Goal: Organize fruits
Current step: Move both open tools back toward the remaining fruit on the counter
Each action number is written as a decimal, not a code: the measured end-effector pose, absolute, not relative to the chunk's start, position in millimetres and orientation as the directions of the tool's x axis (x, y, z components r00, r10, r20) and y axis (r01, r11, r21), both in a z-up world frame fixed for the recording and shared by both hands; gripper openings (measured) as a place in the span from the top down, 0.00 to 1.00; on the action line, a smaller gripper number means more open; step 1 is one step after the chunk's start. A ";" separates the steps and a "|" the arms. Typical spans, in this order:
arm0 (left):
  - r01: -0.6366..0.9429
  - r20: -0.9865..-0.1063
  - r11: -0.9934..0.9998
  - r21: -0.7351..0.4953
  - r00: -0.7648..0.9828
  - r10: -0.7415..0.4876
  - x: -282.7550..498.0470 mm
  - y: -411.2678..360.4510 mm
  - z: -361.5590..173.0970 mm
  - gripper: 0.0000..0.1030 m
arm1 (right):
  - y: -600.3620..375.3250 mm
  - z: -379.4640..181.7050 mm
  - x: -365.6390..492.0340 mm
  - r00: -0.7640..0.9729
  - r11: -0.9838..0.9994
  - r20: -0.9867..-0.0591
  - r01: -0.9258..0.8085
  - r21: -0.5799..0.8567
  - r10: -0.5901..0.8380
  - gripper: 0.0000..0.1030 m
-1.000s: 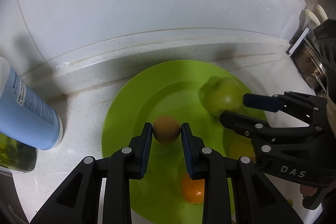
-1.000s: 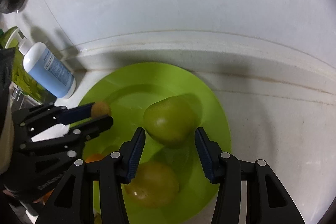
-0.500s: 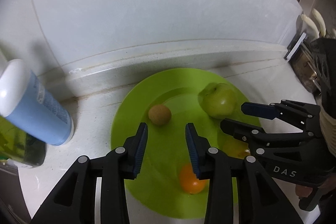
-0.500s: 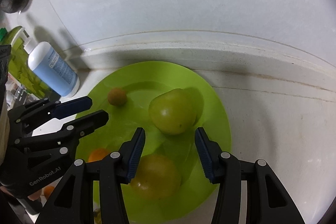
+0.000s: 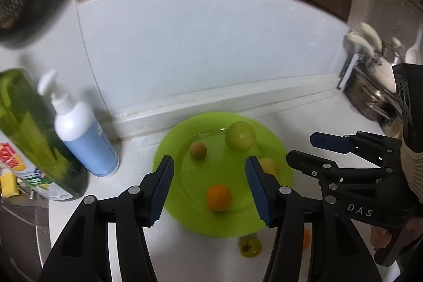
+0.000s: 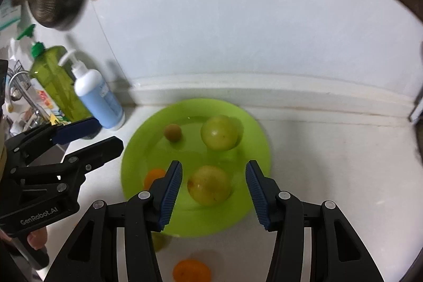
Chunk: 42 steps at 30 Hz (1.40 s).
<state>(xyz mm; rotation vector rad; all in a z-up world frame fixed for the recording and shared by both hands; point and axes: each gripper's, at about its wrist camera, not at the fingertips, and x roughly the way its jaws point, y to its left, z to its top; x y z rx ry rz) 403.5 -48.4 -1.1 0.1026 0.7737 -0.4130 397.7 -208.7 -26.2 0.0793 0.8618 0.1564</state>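
White countertop and a pale wall panel are framing the scene, with a green plate [image 5: 182, 205] sitting near the wall's foot. Above the plate, the left gripper [image 5: 208, 189] is hanging with its jaws apart and nothing between the pads; they have just been opening, and the small brown fruit [image 5: 197, 149] is lying free toward the plate's far left. The right gripper [image 6: 213, 193] is also standing open and holding nothing, hovering over the plate's near right part with a yellow-green fruit [image 6: 208, 184] lying on the plate below the gap. Farther back on the plate a larger green fruit [image 6: 219, 132] is resting, and an orange fruit [image 5: 218, 197] is sitting toward the plate's near edge. Off the plate, just past its near rim, an orange one [image 6: 191, 270] and a greenish one [image 5: 249, 246] are waiting on the counter. Those two stragglers probably come next: both are lying on the near side of the plate, toward the person, and the right gripper looks the nearer to the orange one. A blue pump bottle [image 6: 101, 99] is standing left of the plate.
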 end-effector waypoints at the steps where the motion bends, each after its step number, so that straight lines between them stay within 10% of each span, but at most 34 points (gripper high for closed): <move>1: 0.402 -0.687 0.914 -0.059 0.648 -0.329 397.4 -47.8 3.2 0.44 | -208.9 -19.5 387.4 0.660 0.988 -0.735 -0.100 0.122 0.157 0.51; 22: 0.546 -0.595 0.838 0.005 0.675 -0.436 268.5 -58.9 37.7 0.37 | -216.8 26.8 241.5 0.790 0.995 -0.611 0.010 0.097 0.052 0.50; 42: 0.719 -0.703 0.695 0.006 0.497 -0.508 231.2 -88.8 -24.2 0.37 | -220.5 -37.2 163.2 0.672 0.987 -0.740 0.113 0.115 0.009 0.50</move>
